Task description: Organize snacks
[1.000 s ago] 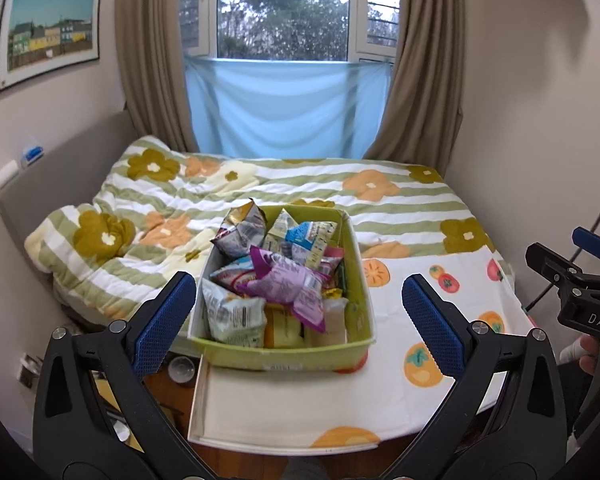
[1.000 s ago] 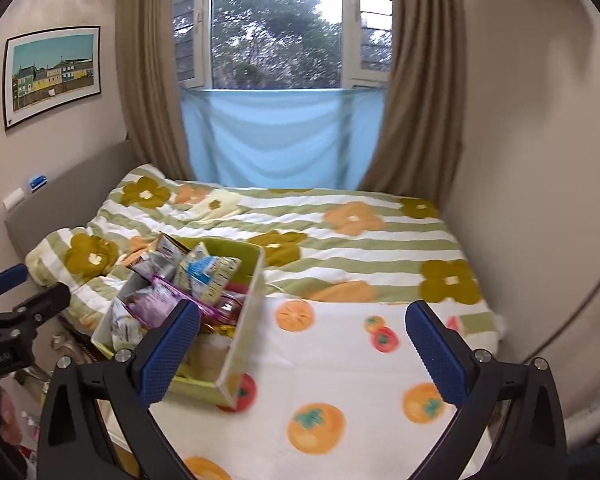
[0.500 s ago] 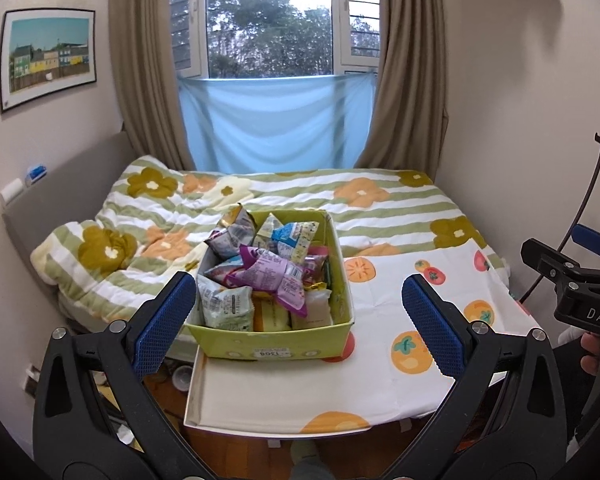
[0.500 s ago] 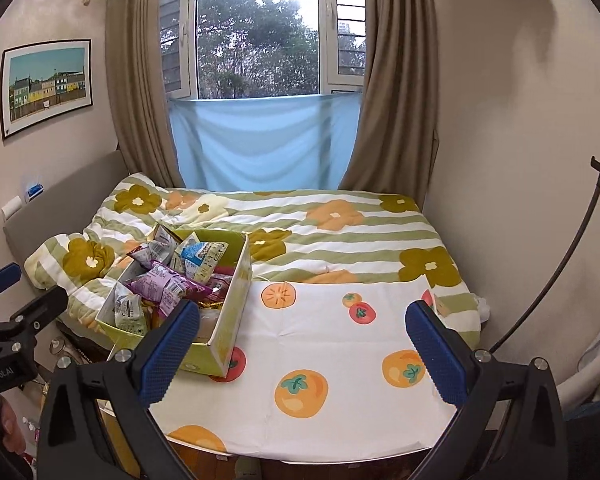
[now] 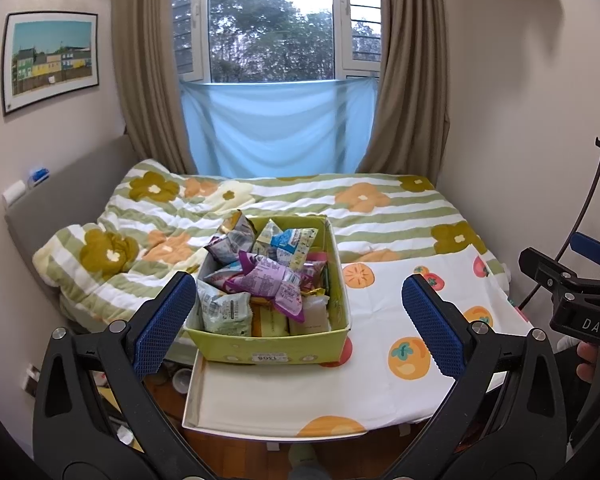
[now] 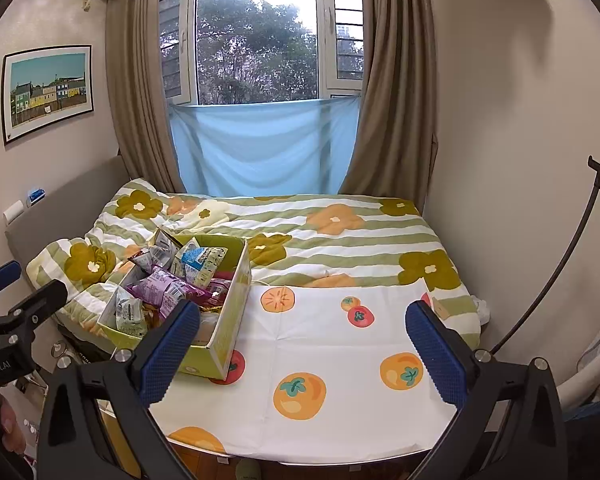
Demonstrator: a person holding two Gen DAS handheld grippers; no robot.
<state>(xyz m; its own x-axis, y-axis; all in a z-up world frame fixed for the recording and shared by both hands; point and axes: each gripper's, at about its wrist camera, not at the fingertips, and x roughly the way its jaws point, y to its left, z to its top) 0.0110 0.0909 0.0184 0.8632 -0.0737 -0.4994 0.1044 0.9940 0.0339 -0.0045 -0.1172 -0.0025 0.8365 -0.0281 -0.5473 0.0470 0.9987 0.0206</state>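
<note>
A yellow-green box (image 5: 274,340) heaped with snack packets (image 5: 266,278) is seen standing at the near left corner of a white cloth printed with orange fruit (image 5: 380,376), which covers the foot of the bed. In the left wrist view the box's near wall and its small label are faced head-on between the fingers of the left gripper (image 5: 296,318); its jaws are spread wide and nothing is held. Only in this view are the white edge of the board under the cloth and the wooden floor below the box shown, and the right gripper (image 5: 580,292) is caught from the side at the right edge, its opening not readable there.

In the right wrist view the box (image 6: 230,320) is shown obliquely, at the cloth's left edge, with its right wall turned to the camera. The right gripper (image 6: 304,346) is held wide open and empty over the bare middle of the cloth (image 6: 340,360).

Beyond the cloth a green-striped flowered quilt (image 6: 340,236) is spread to the window (image 6: 256,40), under which a blue sheet (image 6: 264,148) is hung between brown curtains (image 6: 396,100). A framed picture of coloured houses (image 6: 48,92) is mounted on the left wall.
</note>
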